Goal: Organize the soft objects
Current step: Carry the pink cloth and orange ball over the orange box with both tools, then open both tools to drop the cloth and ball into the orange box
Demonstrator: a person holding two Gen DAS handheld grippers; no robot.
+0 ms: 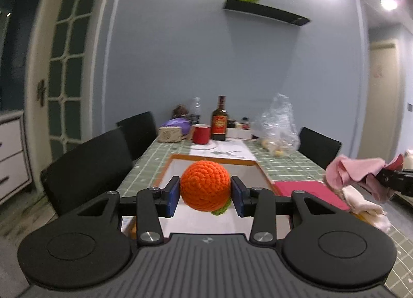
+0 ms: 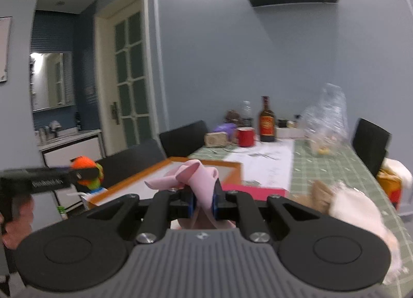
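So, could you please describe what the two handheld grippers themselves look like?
Both the left gripper and right gripper look alike: a grey ribbed body with a small round emblem, two black round discs, black linkage arms with silver bolts, and black jaws faced with blue pads. White lettering marks the left one's side.

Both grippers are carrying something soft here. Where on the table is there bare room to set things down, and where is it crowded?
Free: the white floor of the orange-rimmed tray, and the red mat beside it. Crowded: the far end, around the red mug, brown bottle and plastic bag. Soft cloths fill the near right edge.
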